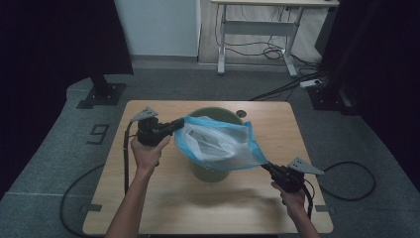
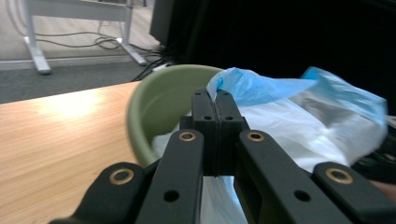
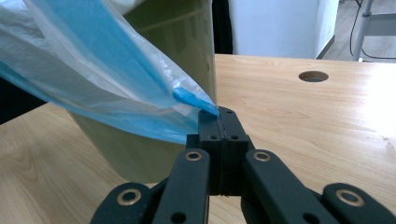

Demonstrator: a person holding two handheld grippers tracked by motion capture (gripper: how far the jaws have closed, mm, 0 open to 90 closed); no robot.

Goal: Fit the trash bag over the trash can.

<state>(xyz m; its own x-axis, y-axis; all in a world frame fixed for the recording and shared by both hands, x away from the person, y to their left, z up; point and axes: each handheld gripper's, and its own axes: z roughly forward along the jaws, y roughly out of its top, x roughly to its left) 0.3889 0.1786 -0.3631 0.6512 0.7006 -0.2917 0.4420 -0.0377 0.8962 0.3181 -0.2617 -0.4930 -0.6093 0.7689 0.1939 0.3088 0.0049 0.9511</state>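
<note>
Both jaws clamped on blue bag edges, stretched over green bin, table hole nearby

A white desk frame, cables beneath, perhaps.

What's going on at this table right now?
A person is holding a blue-edged plastic bag stretched over a green bin on the wooden table. The left gripper is shut on the bag's edge at one side, and the right gripper is shut on a corner at the other side, pulled out past the bin's rim. The bag hangs open above the bin and partly inside it, but it is not yet fitted around the rim.
</note>
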